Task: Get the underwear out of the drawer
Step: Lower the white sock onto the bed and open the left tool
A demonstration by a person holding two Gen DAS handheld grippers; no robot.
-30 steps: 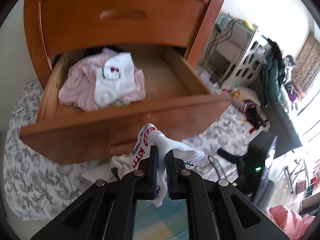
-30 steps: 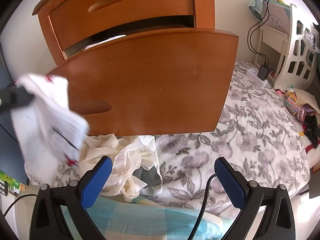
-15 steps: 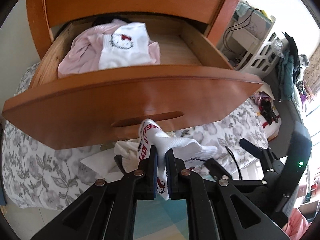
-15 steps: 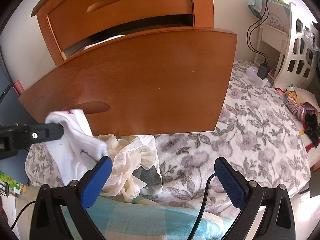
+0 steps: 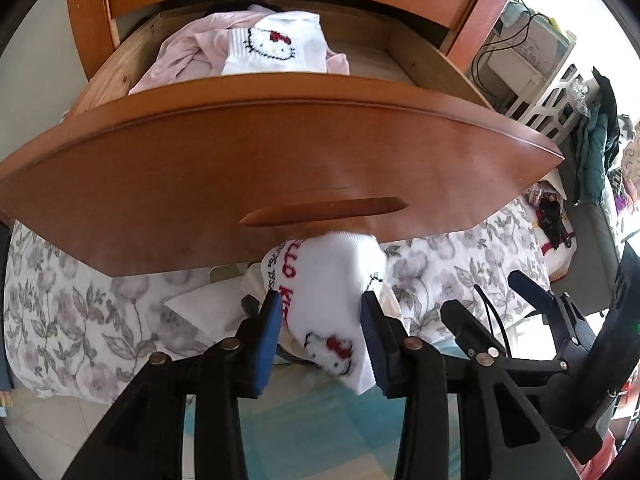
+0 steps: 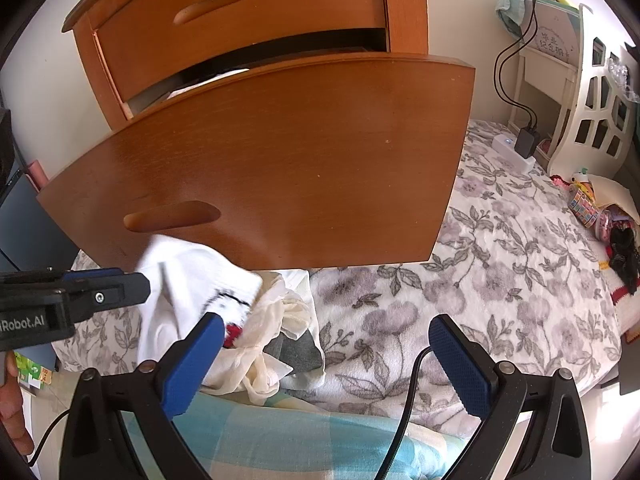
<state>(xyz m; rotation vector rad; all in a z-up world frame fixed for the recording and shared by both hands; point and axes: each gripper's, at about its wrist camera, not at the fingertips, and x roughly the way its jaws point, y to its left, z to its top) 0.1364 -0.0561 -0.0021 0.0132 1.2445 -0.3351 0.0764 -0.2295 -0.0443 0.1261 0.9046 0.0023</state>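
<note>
Left wrist view: the open drawer (image 5: 280,168) holds one pink garment (image 5: 188,54) and one white cat-print sock (image 5: 276,50). The left gripper (image 5: 320,320) is opening, a second such sock (image 5: 328,292) loose between its jaws; the right gripper (image 6: 324,356) gapes wide, empty.

L claw (image 5: 320,316) angled down, jaws opening; R claw (image 6: 324,356) wide apart, empty.

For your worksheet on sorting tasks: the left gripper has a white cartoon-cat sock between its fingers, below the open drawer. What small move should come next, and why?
Probably let the fingers finish opening. The left gripper is opening with the white sock still between its fingers, just above the pile of cream clothes on the floral bedspread. A matching sock still lies in the drawer.
</note>
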